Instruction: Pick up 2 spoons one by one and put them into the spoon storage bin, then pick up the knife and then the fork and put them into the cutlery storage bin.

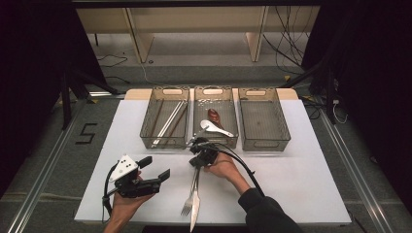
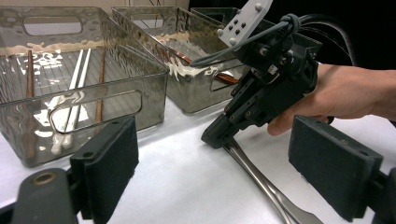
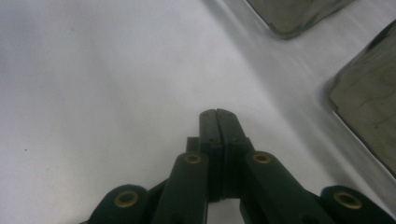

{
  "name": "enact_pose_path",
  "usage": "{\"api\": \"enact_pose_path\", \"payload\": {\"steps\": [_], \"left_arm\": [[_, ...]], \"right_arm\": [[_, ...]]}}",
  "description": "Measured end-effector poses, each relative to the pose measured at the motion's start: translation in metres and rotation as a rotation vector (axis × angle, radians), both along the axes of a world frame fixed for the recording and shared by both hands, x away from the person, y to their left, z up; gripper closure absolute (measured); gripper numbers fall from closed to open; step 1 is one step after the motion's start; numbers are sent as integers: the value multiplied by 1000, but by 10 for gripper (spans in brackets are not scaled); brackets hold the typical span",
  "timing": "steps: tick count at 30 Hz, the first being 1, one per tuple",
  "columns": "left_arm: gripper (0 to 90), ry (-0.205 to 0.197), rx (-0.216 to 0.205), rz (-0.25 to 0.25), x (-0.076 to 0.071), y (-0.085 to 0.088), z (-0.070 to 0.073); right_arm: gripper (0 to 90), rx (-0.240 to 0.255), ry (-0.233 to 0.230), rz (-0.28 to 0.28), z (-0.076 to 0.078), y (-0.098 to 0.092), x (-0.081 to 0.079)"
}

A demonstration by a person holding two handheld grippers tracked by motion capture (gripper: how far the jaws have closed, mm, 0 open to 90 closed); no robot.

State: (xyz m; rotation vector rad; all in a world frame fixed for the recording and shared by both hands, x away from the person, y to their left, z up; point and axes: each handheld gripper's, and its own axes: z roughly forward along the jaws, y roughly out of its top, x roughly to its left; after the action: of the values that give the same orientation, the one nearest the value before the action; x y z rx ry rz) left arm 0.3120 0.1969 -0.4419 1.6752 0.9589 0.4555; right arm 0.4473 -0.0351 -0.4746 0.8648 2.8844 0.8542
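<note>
1. Landmark for everything here is the middle bin (image 1: 215,116), the centre one of three clear bins at the far side of the white table (image 1: 301,179).
2. The right gripper (image 1: 200,156) sits just in front of that bin's near wall, tips down at the table. Its jaws are pressed fully together, pads flat against each other in its own view. From the left gripper view it sits right at the handle ends of the cutlery, but I can't tell if it's actually pinching anything.
3. The fork (image 1: 188,204) and the knife (image 1: 195,209) lie side by side on the table, running from the right gripper straight toward the person, well in front of the middle bin.
4. The left gripper (image 1: 154,170) hovers in front and to the left of the middle bin, jaws wide apart, nothing between them.
5. Inside the middle bin: a white spoon (image 1: 216,128) and a brown spoon (image 1: 214,116).
6. The bin to its left (image 1: 165,116) has chopsticks (image 1: 169,121).
</note>
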Motion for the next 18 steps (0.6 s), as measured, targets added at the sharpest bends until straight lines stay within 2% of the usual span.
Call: {"api": "enact_pose_path", "payload": {"steps": [8, 14, 18], "left_arm": [[154, -2, 3, 1, -4, 3, 1], [154, -2, 3, 2, -4, 3, 1], [154, -2, -2, 6, -2, 3, 1]], "right_arm": [[900, -21, -5, 0, 1, 1, -1], [900, -59, -19, 7, 3, -2, -4], [900, -79, -10, 12, 5, -4, -5]]}}
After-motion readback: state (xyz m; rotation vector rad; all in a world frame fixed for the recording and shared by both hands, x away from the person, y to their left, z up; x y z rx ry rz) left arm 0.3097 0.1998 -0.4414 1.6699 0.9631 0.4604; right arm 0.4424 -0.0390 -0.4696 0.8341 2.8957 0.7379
